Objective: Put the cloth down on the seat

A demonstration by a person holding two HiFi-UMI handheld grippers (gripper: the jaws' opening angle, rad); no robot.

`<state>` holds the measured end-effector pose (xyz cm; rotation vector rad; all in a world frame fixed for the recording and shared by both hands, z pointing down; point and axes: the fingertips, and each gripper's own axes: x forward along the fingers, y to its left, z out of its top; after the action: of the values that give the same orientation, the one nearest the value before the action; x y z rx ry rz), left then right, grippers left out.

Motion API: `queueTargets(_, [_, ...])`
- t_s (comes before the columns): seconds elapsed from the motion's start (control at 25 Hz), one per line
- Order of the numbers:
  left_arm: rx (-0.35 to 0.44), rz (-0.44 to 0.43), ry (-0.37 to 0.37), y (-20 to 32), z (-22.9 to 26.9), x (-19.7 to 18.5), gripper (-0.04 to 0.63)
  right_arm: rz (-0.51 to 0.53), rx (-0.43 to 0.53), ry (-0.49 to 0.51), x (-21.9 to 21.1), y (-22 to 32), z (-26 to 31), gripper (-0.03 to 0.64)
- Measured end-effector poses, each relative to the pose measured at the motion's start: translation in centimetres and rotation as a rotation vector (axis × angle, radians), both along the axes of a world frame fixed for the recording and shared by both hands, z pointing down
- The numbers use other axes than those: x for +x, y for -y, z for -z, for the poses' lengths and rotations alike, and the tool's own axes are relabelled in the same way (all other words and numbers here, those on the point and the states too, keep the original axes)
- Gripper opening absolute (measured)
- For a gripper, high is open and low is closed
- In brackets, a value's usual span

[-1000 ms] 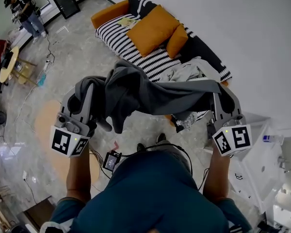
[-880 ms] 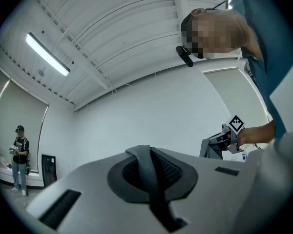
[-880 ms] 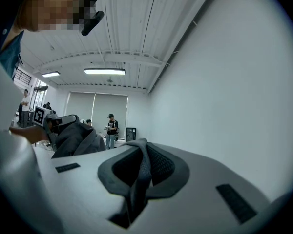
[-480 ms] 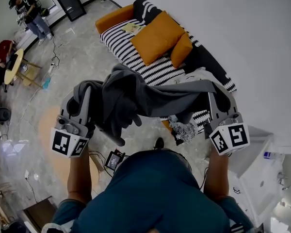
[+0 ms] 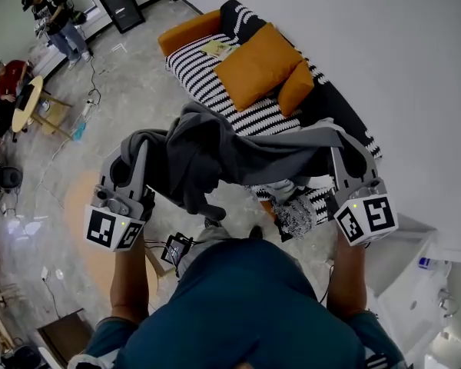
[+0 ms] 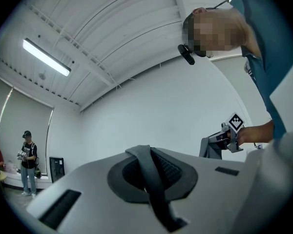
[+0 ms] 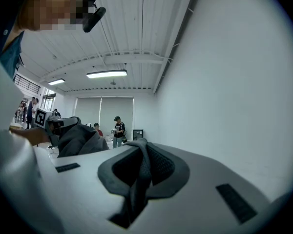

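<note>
My left gripper is clamped on one end of the grey cloth, my right gripper on the other. The cloth hangs bunched between them in the air, by the near end of the striped sofa seat.

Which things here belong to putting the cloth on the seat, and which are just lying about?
For the job:
grey cloth, pinched at each end by the left gripper and the right gripper
striped sofa seat

Just lying about:
orange cushions
round table
black cabinet
</note>
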<state>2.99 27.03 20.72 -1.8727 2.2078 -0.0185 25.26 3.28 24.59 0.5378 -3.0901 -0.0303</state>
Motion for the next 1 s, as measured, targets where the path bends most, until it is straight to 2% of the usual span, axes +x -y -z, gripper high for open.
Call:
queueTargets(0.56, [-0.016,-0.101,-0.002,0.9,-0.5,-11.4,0.008,-0.084,-0.018,0.004,-10.5,-1.0,0.0,0.025])
queueTargets(0.84, [-0.007,-0.108,-0.021,-0.3,-1.4,-15.8,0.008,-0.083,-0.005,-0.012,-14.7,-2.4,-0.1,0.025])
queueTargets(1.0, [-0.006,-0.085,-0.044,0.0,-2.2,-17.6,0.008,-0.071,-0.001,-0.038,-16.3,-1.3,-0.7,0.025])
